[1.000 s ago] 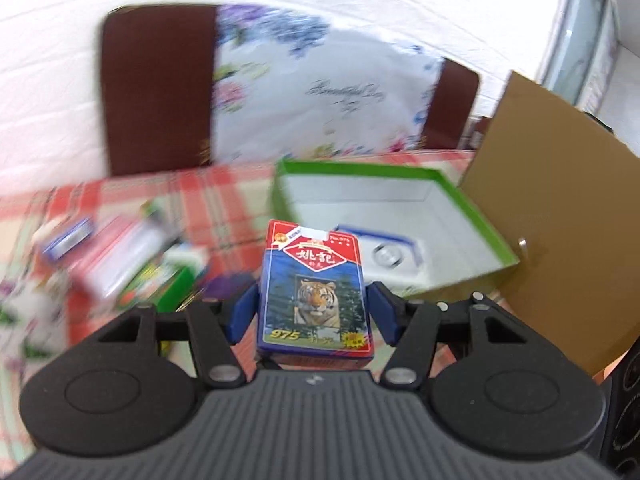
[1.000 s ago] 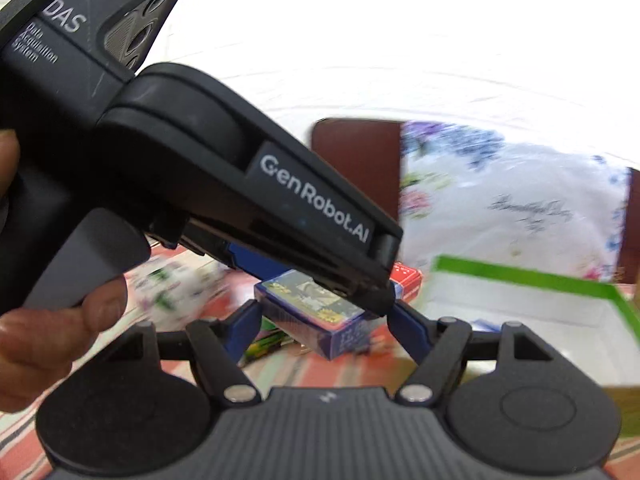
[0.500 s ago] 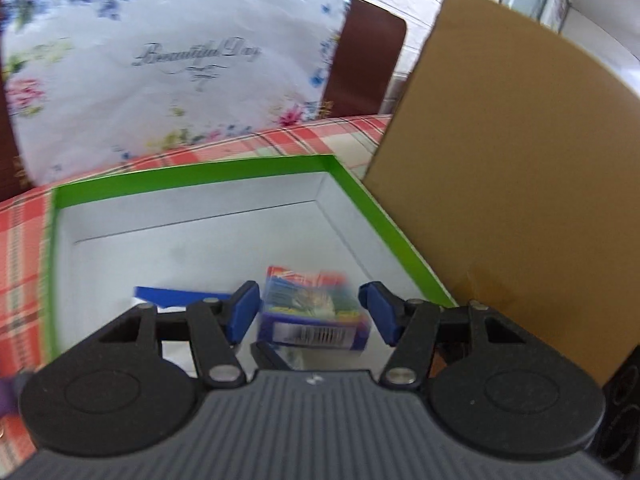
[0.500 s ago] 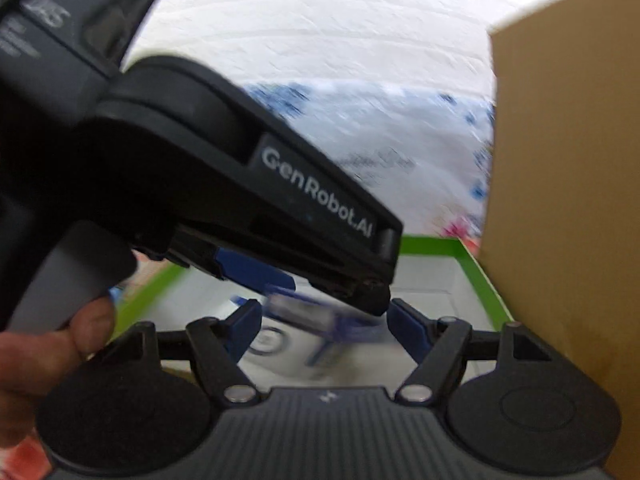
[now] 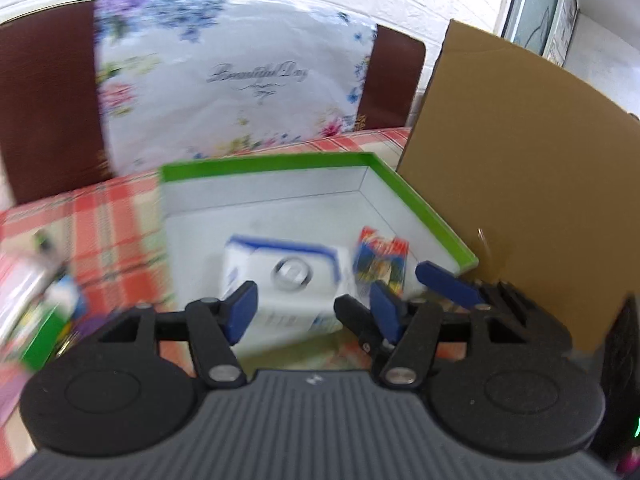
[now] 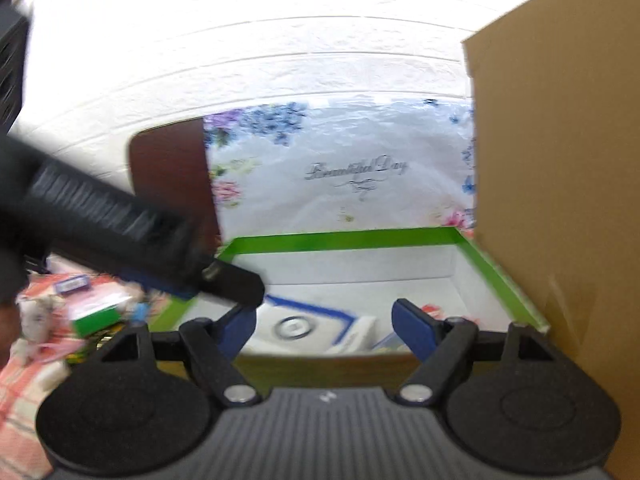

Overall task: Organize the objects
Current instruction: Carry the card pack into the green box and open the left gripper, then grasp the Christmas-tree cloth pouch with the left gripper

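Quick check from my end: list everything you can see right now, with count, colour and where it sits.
Green-rimmed box: one, white inside, on the table beside the cardboard.
White and blue carton: one, inside the box, left part.
Card pack: one, red and blue, inside the box, right of the carton; blurred.
Cardboard sheet: one, brown, upright, right of the box.
Checked tablecloth: one, red and cream.
Loose items: several, mixed colours, left of the box; too blurred to count.
Floral cloth: one, white, behind the table.
Left gripper: open, empty.
Right gripper: open, empty.
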Motion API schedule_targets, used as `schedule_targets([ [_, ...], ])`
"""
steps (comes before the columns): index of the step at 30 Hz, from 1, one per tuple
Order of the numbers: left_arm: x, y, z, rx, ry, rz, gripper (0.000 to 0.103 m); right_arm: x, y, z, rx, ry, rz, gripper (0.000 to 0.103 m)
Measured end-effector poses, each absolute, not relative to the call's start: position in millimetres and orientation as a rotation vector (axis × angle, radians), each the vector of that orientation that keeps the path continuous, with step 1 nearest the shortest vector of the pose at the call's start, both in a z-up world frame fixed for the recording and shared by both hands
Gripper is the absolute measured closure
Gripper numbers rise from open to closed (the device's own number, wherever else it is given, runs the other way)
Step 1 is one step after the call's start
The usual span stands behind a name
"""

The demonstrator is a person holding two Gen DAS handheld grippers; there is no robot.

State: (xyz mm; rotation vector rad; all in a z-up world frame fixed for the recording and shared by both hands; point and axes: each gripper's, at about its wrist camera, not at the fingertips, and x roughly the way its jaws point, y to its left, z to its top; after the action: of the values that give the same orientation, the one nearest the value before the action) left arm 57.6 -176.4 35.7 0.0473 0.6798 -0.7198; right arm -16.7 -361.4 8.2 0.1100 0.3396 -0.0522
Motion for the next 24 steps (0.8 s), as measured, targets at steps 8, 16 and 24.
schedule_targets([
  [8, 33, -58, 31, -0.053, 0.706, -0.529, 0.037, -48, -251, -8, -0.003, 0.399, 0.193, 0.026],
  [16, 47, 72, 30, -0.224, 0.708, -0.258, 0.037, -22, -170, -15, -0.074, 0.489, 0.463, 0.03],
  [24, 96, 145, 23, -0.468, 0.724, -0.18, 0.018, 56, -106, -8, 0.029, 0.585, 0.601, 0.025],
])
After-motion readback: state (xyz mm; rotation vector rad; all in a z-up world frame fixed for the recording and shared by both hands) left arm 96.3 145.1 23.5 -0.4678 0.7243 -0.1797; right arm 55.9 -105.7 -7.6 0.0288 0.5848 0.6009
